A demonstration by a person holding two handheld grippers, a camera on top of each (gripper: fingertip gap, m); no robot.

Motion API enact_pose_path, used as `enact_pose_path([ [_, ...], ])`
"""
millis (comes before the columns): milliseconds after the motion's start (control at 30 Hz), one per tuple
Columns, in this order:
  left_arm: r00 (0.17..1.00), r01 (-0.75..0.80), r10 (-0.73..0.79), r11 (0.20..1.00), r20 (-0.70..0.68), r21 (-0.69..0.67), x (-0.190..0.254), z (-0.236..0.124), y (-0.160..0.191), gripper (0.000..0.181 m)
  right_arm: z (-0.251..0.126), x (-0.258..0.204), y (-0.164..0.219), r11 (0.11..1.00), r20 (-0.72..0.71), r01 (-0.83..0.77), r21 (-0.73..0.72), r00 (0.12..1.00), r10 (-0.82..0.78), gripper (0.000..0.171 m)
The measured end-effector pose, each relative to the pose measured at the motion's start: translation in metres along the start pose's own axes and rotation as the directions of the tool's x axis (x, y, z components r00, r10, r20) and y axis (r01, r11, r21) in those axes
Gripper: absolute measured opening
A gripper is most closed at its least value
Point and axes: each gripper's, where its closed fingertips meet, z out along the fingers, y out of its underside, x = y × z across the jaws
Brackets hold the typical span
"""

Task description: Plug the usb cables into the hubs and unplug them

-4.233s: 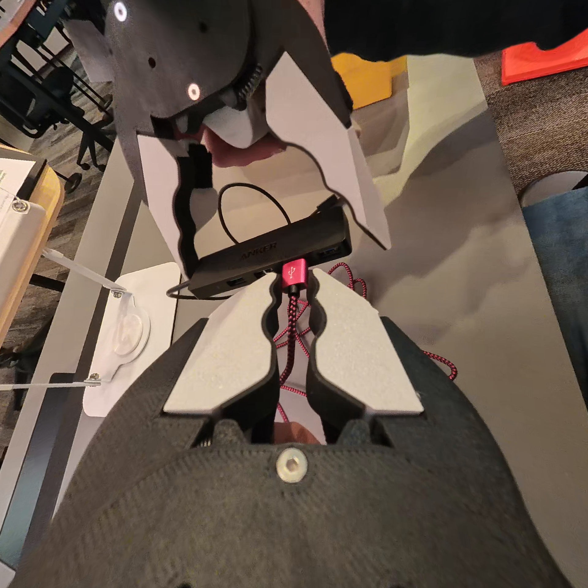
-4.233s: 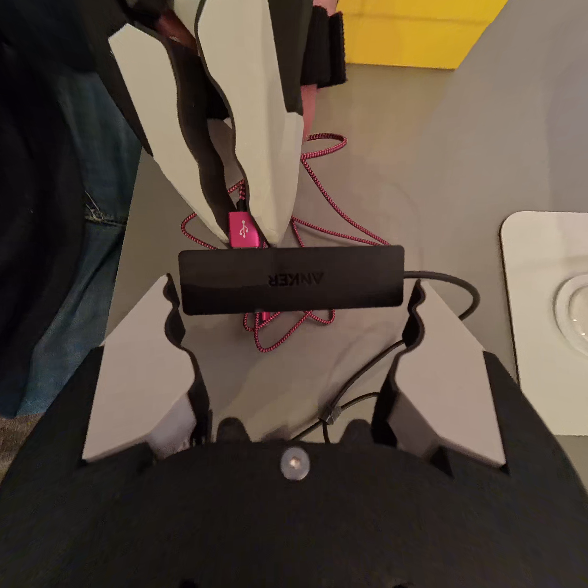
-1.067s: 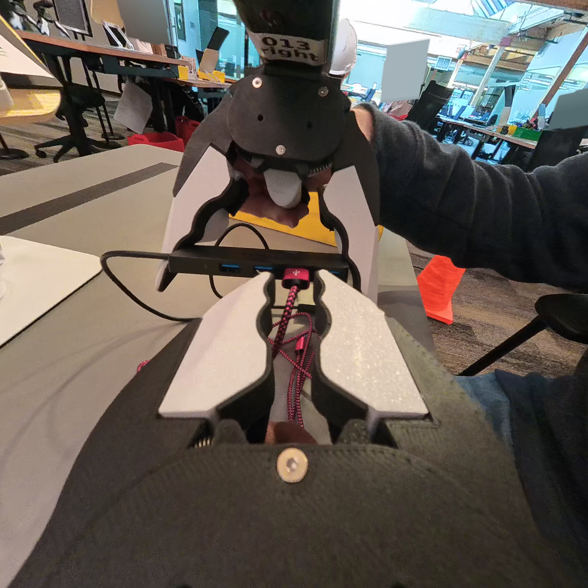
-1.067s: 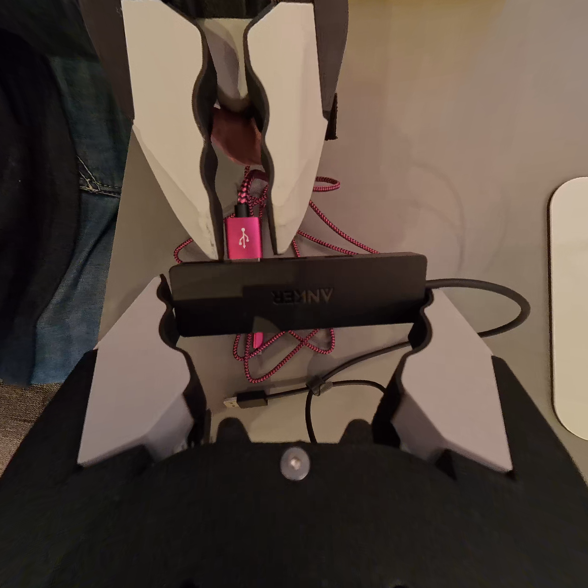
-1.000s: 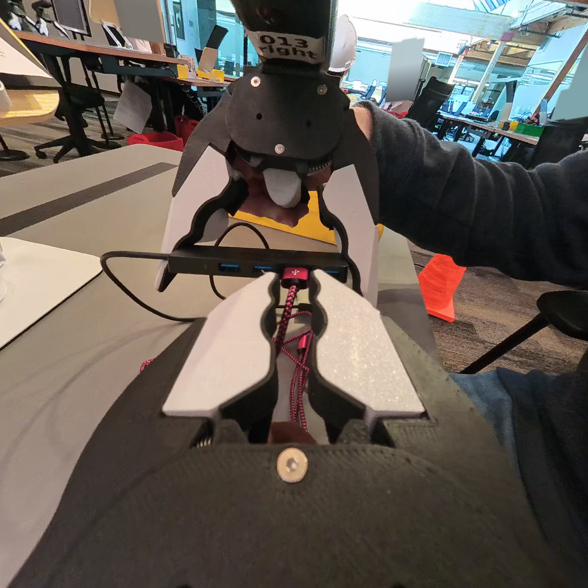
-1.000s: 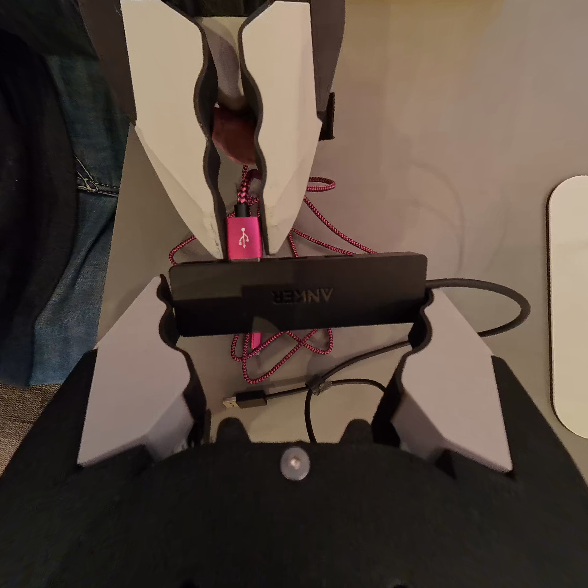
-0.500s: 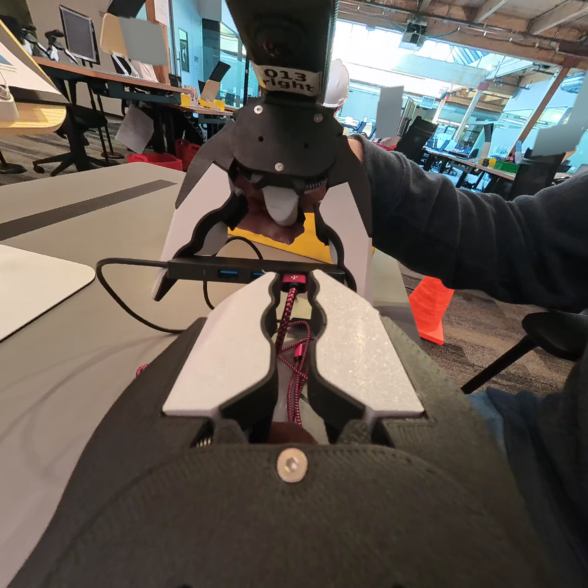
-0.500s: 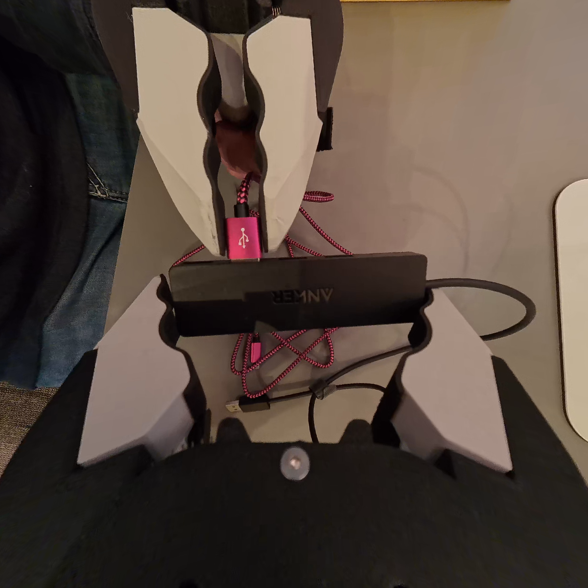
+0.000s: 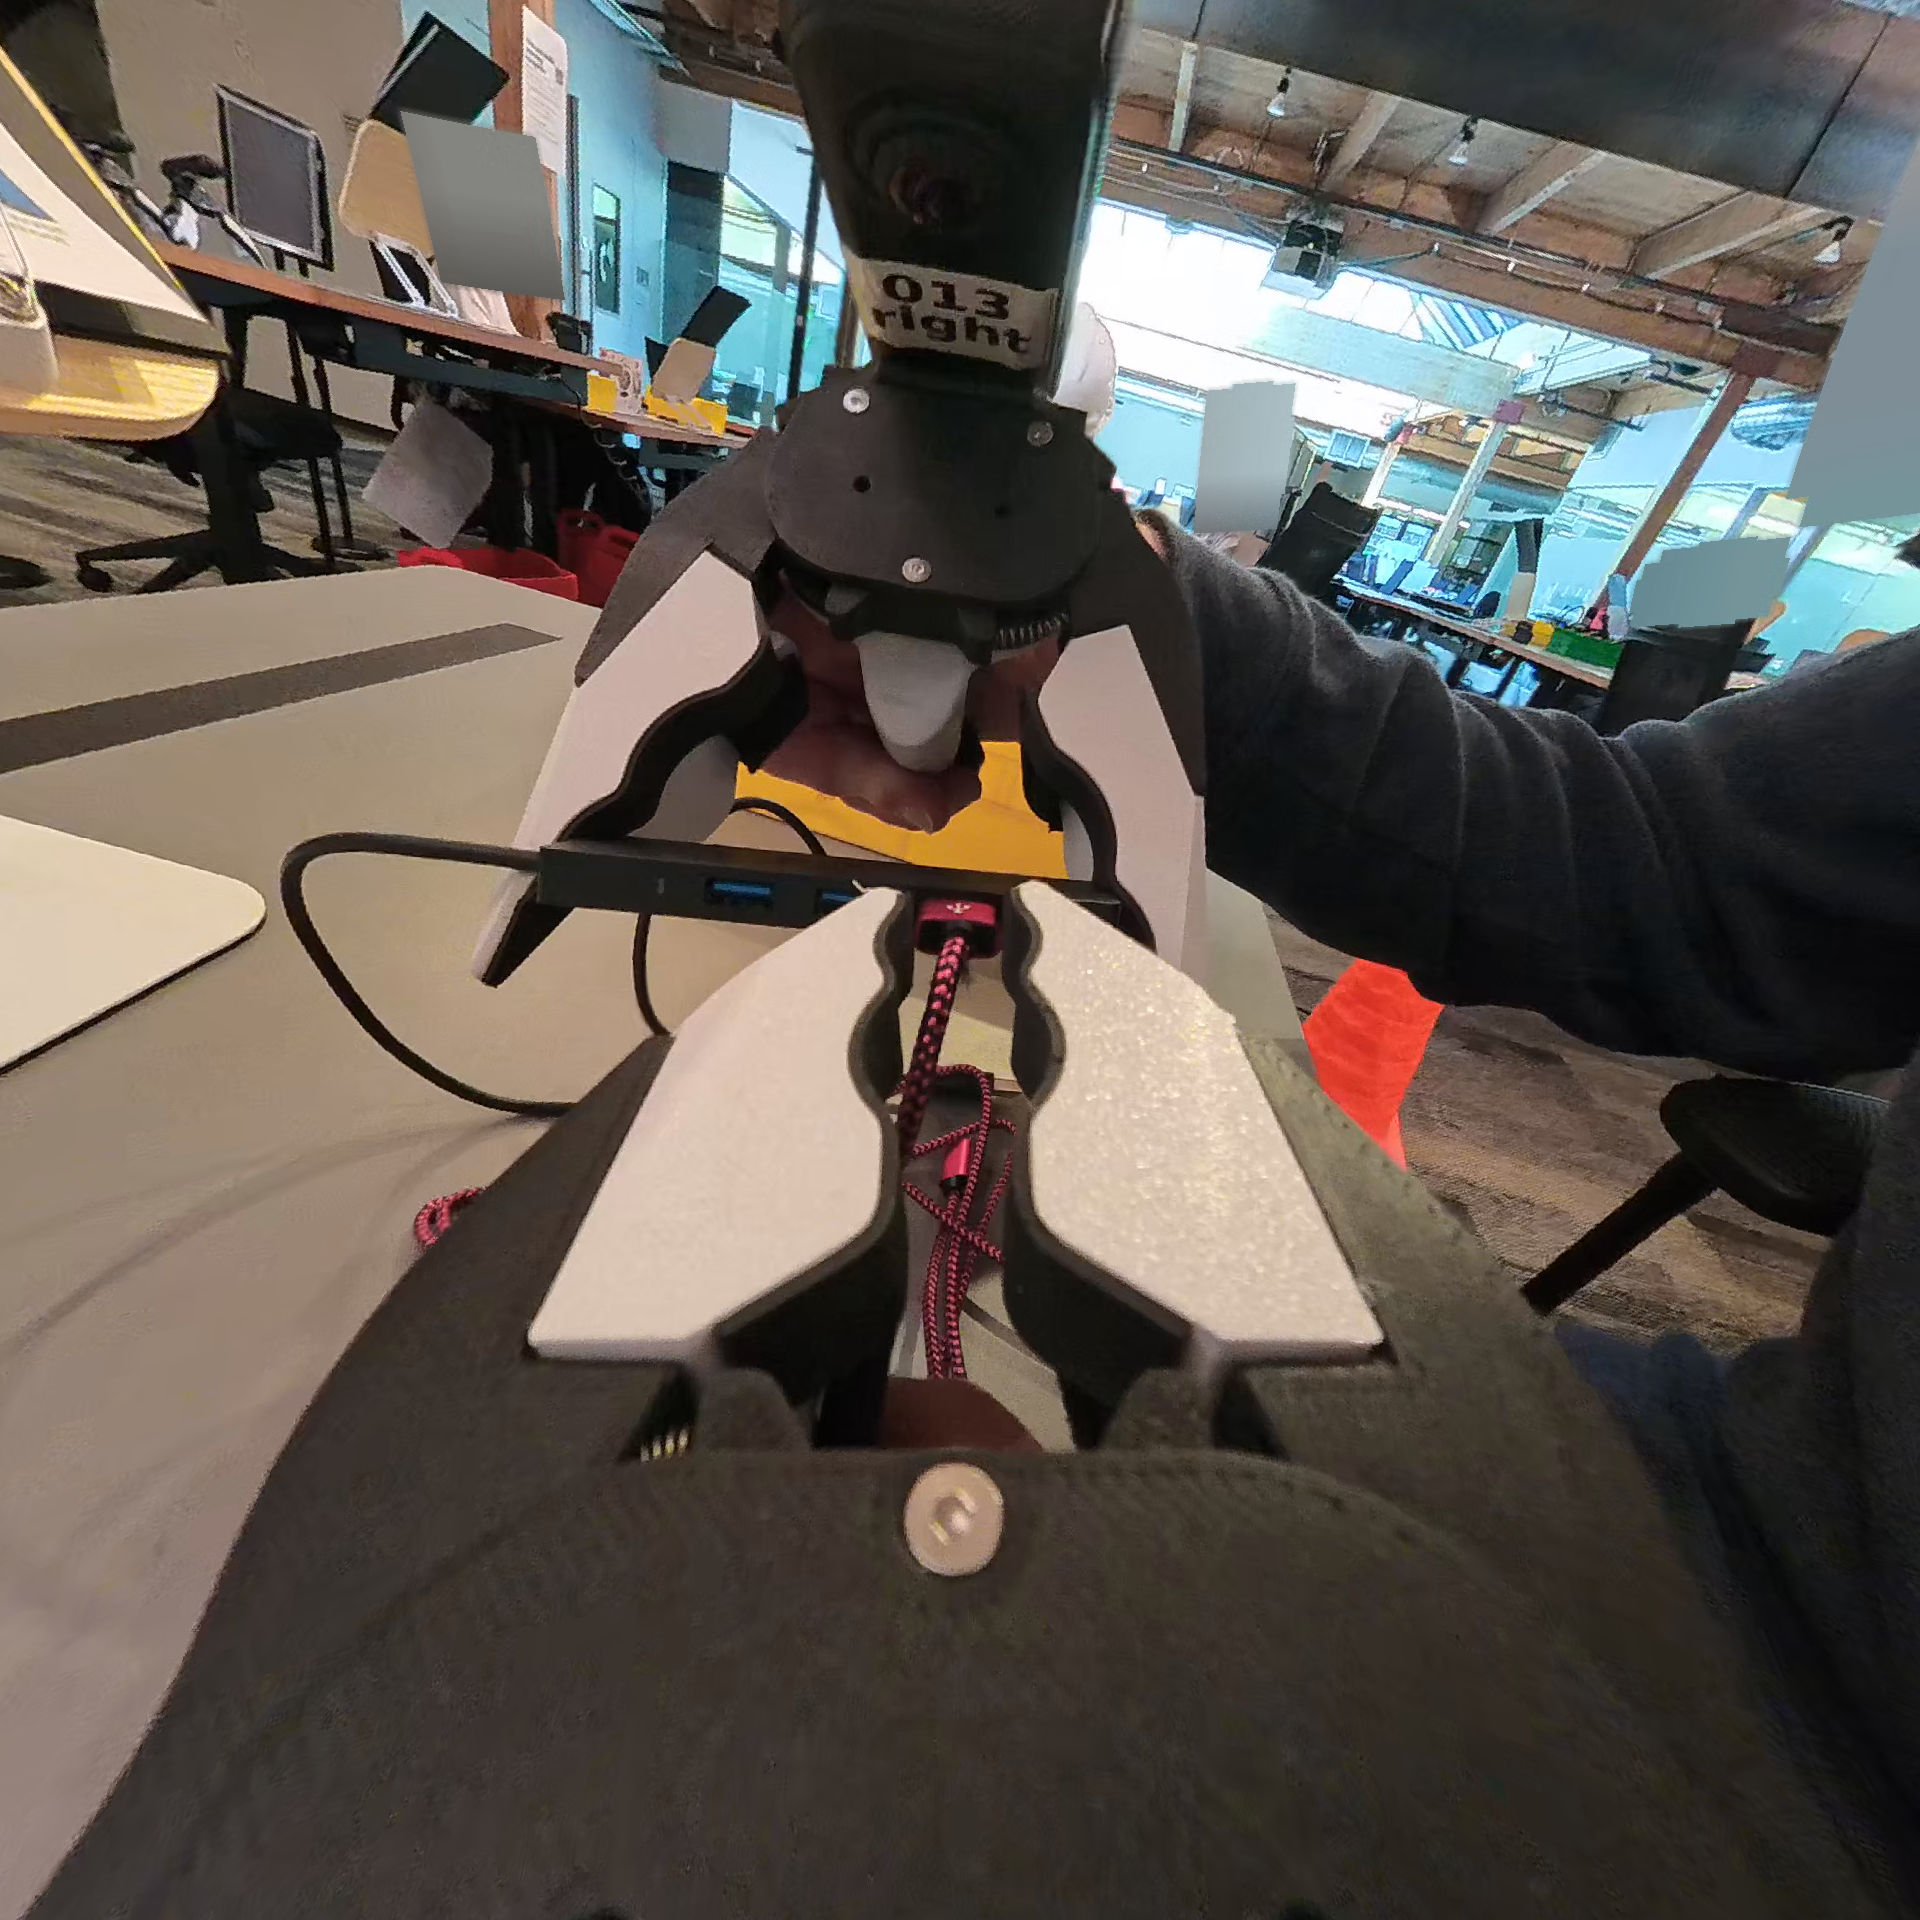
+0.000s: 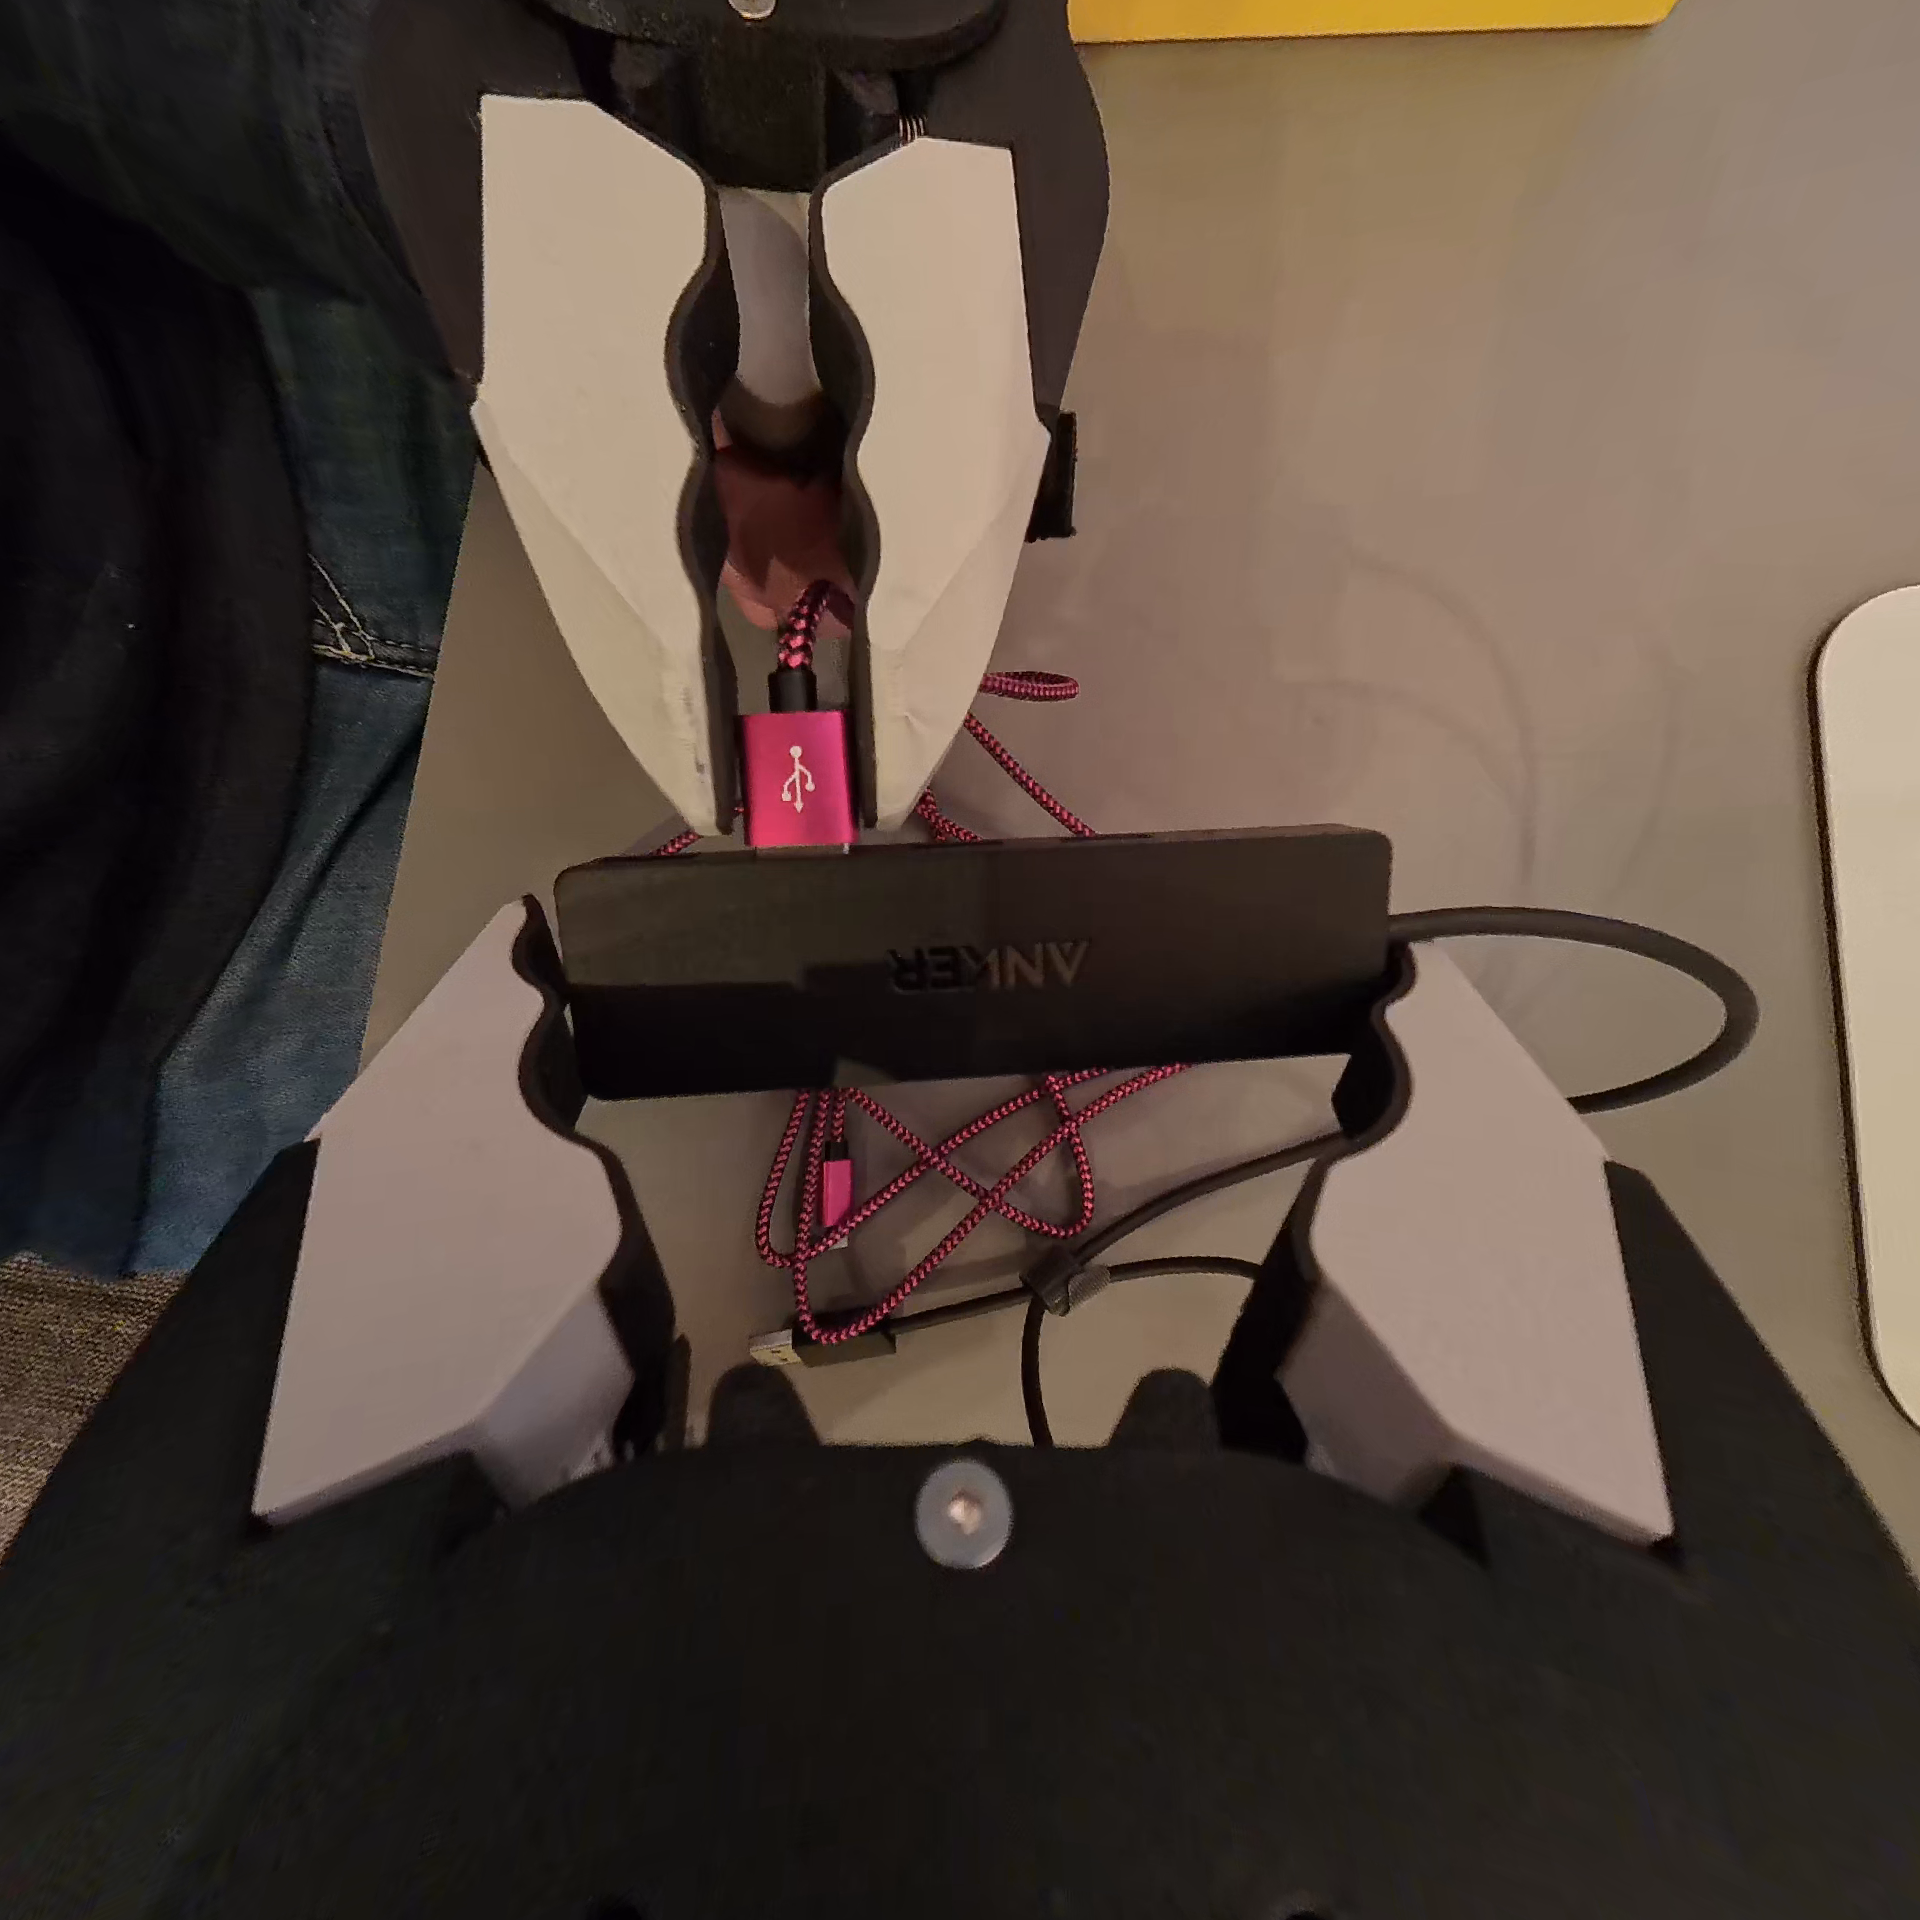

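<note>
A black USB hub [image 10: 977, 956] is held lengthwise between the fingers of my right gripper [image 10: 966, 977], above the table. My left gripper [image 9: 958, 920] is shut on a pink USB plug [image 9: 958, 914] whose front end sits in a port at one end of the hub [image 9: 665, 891]. In the right wrist view the plug [image 10: 798, 779] is pinched between the left gripper's fingertips [image 10: 686, 769]. Its pink braided cable [image 10: 935, 1174] lies looped on the table under the hub. Two blue ports [image 9: 740, 894] are free.
The hub's own black cable [image 10: 1621, 997] curves off to the right and ends in a loose black plug [image 10: 800, 1351] on the grey table [image 10: 1455, 520]. A white pad [image 10: 1870, 935] lies to the right. An orange cone [image 9: 1361, 1039] stands on the floor past the table edge. My right fingertips sit around 5 cm from my left ones.
Both grippers and the hub have risen a little off the table and the left gripper now points higher. The pink plug stays at the hub's port and both grips are unchanged.
</note>
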Motion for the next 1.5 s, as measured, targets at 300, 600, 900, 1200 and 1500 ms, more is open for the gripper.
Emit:
enact_pose_path([
  [300, 0.999, -0.043, 0.043, 0.999, 0.014, 0.000, 0.000, -0.001, 0.001, 0.016, 0.001, -0.002, -0.002, 1.000, 0.018, -0.011, 0.025, 1.000, 0.011, 0.145],
  [600, 0.998, -0.064, 0.064, 0.998, 0.026, -0.004, -0.001, -0.001, 0.002, 0.015, 0.001, -0.001, -0.001, 1.000, 0.016, -0.017, 0.023, 1.000, 0.017, 0.145],
  [900, 0.995, -0.078, 0.080, 0.997, 0.060, -0.026, -0.005, -0.001, 0.000, 0.015, 0.000, 0.004, 0.001, 1.000, -0.029, -0.026, -0.011, 0.999, 0.026, 0.145],
  [1200, 0.995, -0.094, 0.095, 0.993, 0.010, -0.068, 0.002, -0.003, 0.000, 0.015, -0.001, -0.002, -0.002, 1.000, -0.029, -0.006, -0.009, 1.000, 0.006, 0.145],
  [1500, 0.992, -0.128, 0.126, 0.988, -0.029, -0.083, 0.008, -0.005, -0.002, 0.015, -0.004, -0.007, -0.004, 0.999, -0.028, 0.034, -0.028, 0.999, -0.034, 0.145],
])
